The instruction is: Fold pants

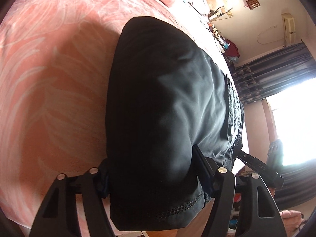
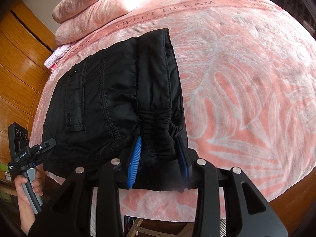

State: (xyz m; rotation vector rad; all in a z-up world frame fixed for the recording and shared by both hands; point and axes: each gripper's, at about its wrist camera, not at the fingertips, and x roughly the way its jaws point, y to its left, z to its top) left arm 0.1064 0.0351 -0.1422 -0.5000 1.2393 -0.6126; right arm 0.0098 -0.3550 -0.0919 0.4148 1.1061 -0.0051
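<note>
A wide bed covered in a pink plush blanket with a pale leaf pattern fills the space ahead of both tools, and a folded stack of pink bedding sits far beyond the right tool, toward the headboard side. The black padded nylon pants, already doubled into a thick bundle, lie on the blanket directly in front of the two tools, their near edge reaching the bed's edge. The right tool stands about a third open, its blue ribbed pads on either side of the gathered elastic waistband, which bunches between them; the pads appear to press on it. The left tool straddles the bundle's hemmed edge at a wider opening, and the fabric bulges between the fingers, though whether the pads truly bite cannot be told from its own view. The likely risk, as I judge it: the slippery, puffy cloth may slide out of the wide left hold when lifted, so that the layers splay and the fold skews; the right grip on the waistband alone could drag one layer off the others. The person's left hand grasps the handle low beside the bundle, to the right tool's left, with both tools pitched downward toward the bed.
</note>
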